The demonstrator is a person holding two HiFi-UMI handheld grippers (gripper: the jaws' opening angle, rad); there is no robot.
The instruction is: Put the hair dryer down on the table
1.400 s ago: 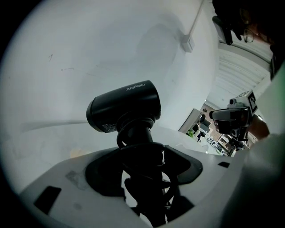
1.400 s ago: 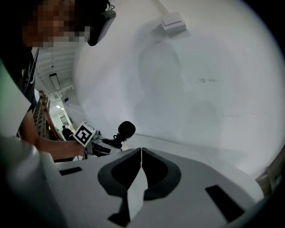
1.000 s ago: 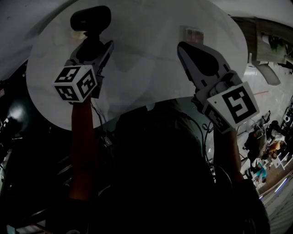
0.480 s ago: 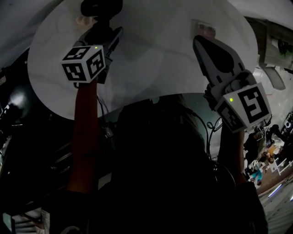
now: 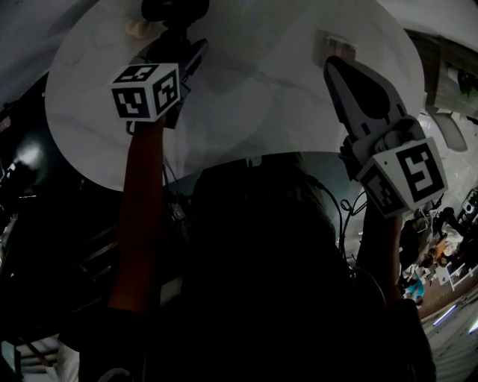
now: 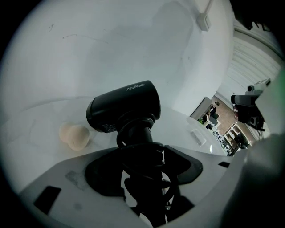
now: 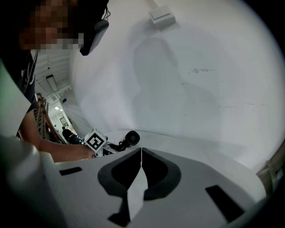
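Note:
My left gripper [image 5: 176, 46] is shut on the handle of the black hair dryer [image 5: 175, 9], far out over the white round table [image 5: 246, 112]. In the left gripper view the hair dryer [image 6: 124, 108] stands upright, its handle and coiled cord squeezed between the jaws of the left gripper [image 6: 144, 178]. I cannot tell whether it touches the table. My right gripper [image 5: 334, 67] hovers at the table's right, shut on nothing. In the right gripper view its jaws meet at the right gripper's tip [image 7: 141, 153], and the hair dryer [image 7: 132, 137] shows far off to the left.
A cream rounded object [image 6: 75, 136] lies on the table just left of the hair dryer. A small clear box [image 5: 336, 47] sits beyond the right gripper's tip. A white wall with a socket plate [image 7: 161, 15] rises behind the table. The person's dark body fills the near side.
The left gripper has carried the hair dryer farther out over the table, toward its far edge. The right gripper has drifted slightly right and forward, still shut.

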